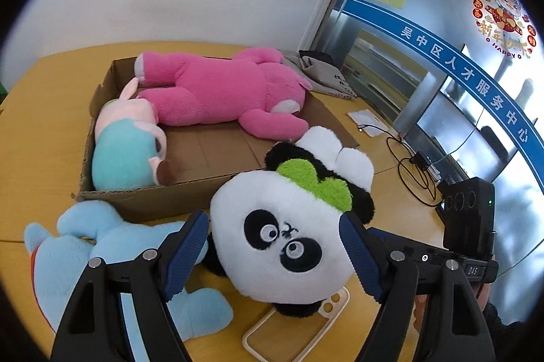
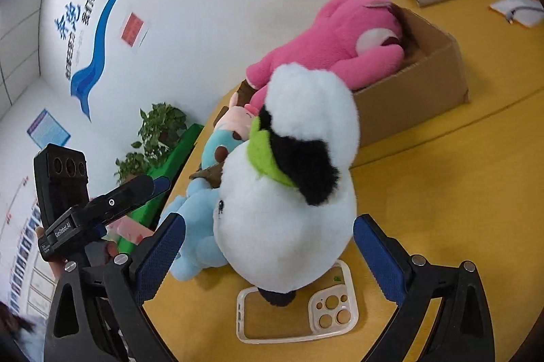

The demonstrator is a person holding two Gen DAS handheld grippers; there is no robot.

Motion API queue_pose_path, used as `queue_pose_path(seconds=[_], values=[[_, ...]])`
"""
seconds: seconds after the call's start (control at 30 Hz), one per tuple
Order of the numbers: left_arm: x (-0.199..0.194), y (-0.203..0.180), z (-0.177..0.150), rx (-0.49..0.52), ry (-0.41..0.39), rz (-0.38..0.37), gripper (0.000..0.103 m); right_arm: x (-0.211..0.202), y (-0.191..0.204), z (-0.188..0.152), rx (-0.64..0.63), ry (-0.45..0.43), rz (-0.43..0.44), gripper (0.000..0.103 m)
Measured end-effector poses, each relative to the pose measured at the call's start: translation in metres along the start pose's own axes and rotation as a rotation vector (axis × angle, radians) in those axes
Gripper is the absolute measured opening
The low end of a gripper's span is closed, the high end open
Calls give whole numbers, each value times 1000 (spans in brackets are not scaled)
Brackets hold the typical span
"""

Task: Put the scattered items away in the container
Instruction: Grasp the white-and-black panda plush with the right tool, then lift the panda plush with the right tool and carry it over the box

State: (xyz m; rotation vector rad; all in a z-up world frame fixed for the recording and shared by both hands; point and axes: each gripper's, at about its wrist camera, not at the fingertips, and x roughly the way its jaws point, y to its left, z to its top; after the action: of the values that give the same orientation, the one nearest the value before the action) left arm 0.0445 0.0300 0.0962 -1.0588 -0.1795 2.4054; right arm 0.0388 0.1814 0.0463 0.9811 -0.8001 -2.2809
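My left gripper (image 1: 275, 255) has its jaws clamped on the panda toy's (image 1: 285, 236) head, blue pads pressing into the white plush on both sides, low centre of the left wrist view. The panda's dark underside touches a clear phone case (image 1: 292, 324) lying flat on the yellow table (image 1: 44, 137). Lower left, a light blue plush (image 1: 102, 253) sprawls on the table just beside the cardboard box (image 1: 210, 154). Inside the box, upper centre, a pink plush (image 1: 224, 90) lies stretched out, and a teal and pink doll (image 1: 125, 144) sits at the box's left end. My right gripper (image 2: 268, 255) has its jaws spread wide, pads standing clear either side of the panda, gripping nothing. Cables (image 1: 414, 165) trail at the right.
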Motion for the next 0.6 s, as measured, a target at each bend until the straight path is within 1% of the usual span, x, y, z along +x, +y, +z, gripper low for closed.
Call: queue_pose_path(seconds=[0.1, 0.17, 0.23, 0.3, 0.37, 0.43, 0.47, 0.53, 0.6], values=[[15, -6, -3, -17, 24, -36, 79, -7, -18, 4, 53, -30, 4, 101], [24, -9, -12, -38, 34, -39, 79, -11, -22, 13, 54, -61, -9, 102], [31, -13, -27, -43, 41, -42, 79, -10, -24, 28, 47, -84, -3, 103], [38, -16, -40, -50, 46, -42, 79, -3, -19, 42, 28, -91, 15, 103], [43, -18, -51, -62, 47, -26, 79, 11, -8, 52, -14, -81, 27, 103], [48, -17, -58, -78, 42, -14, 79, 33, 5, 58, -71, -53, 6, 103], [49, -15, -60, -86, 40, -8, 79, 48, 8, 58, -92, -31, -23, 101], [50, -10, -63, -113, 34, -3, 79, 70, 10, 55, -106, 16, -61, 71], [50, -3, -65, -138, 35, -13, 79, 76, 10, 50, -107, 8, -62, 64]])
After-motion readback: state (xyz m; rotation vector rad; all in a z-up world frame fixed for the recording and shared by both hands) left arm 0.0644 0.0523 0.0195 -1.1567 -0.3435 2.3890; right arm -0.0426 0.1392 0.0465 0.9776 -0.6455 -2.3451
